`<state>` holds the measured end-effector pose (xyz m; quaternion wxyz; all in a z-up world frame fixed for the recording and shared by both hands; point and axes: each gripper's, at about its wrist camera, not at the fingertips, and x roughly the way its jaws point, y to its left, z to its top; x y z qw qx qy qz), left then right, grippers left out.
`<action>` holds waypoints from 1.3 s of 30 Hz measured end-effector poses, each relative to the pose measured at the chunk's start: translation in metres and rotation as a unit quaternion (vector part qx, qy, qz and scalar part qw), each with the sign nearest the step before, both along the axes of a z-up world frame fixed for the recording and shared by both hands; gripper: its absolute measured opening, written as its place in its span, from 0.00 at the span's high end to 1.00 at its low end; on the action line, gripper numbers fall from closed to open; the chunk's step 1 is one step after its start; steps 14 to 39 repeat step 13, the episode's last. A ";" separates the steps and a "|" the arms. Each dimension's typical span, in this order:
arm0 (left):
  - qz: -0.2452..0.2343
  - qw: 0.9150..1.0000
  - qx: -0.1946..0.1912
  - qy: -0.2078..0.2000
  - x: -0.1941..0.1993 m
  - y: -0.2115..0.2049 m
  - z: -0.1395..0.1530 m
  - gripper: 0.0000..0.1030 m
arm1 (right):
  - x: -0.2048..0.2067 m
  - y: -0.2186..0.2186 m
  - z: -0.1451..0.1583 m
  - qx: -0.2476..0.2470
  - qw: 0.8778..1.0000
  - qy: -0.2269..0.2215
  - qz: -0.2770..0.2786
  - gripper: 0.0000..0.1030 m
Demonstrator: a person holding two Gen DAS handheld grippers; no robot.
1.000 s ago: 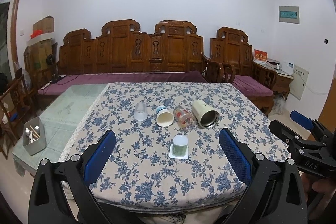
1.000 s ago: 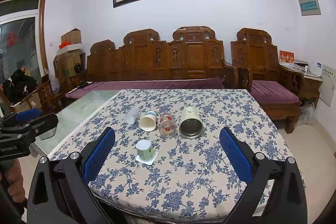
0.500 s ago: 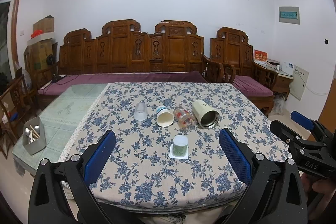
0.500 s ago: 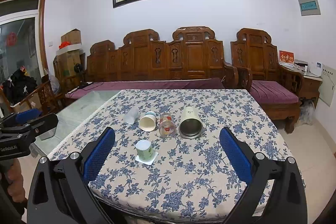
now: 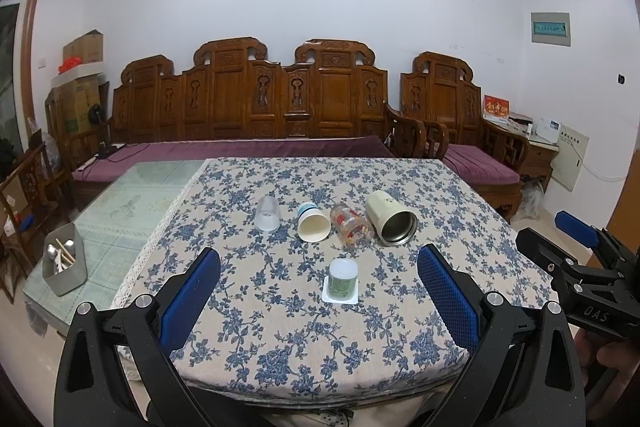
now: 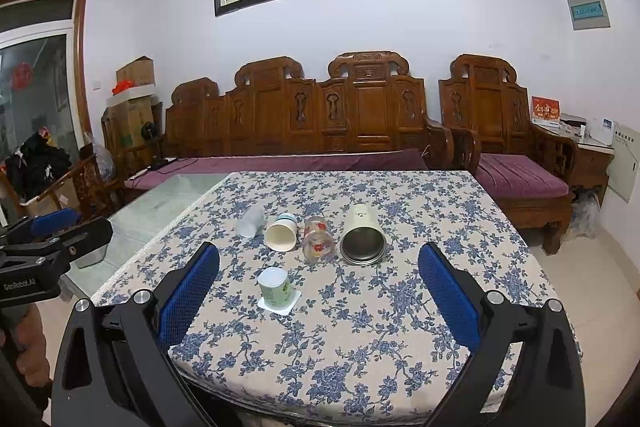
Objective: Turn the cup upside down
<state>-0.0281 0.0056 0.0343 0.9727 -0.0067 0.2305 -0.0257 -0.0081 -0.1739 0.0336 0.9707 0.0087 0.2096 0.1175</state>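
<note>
A small green cup (image 5: pixel 343 279) stands on a white coaster (image 5: pixel 340 297) on the floral tablecloth; it also shows in the right wrist view (image 6: pixel 274 285). Behind it lie a clear plastic cup (image 5: pixel 267 214), a paper cup (image 5: pixel 313 223), a patterned glass (image 5: pixel 351 231) and a cream metal tumbler (image 5: pixel 391 218), the last three on their sides. My left gripper (image 5: pixel 318 293) is open and empty, near the table's front edge. My right gripper (image 6: pixel 318 293) is open and empty too, also short of the cups.
The table (image 5: pixel 256 343) has a bare glass part on the left with a metal utensil box (image 5: pixel 64 270). A carved wooden bench (image 5: pixel 248 107) and armchair (image 6: pixel 516 147) stand behind. The right gripper shows at the left view's right edge (image 5: pixel 580 267).
</note>
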 end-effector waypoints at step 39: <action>0.001 1.000 -0.002 0.000 0.001 0.000 -0.003 0.08 | -0.001 0.002 -0.001 0.001 1.000 -0.001 -0.002 0.03</action>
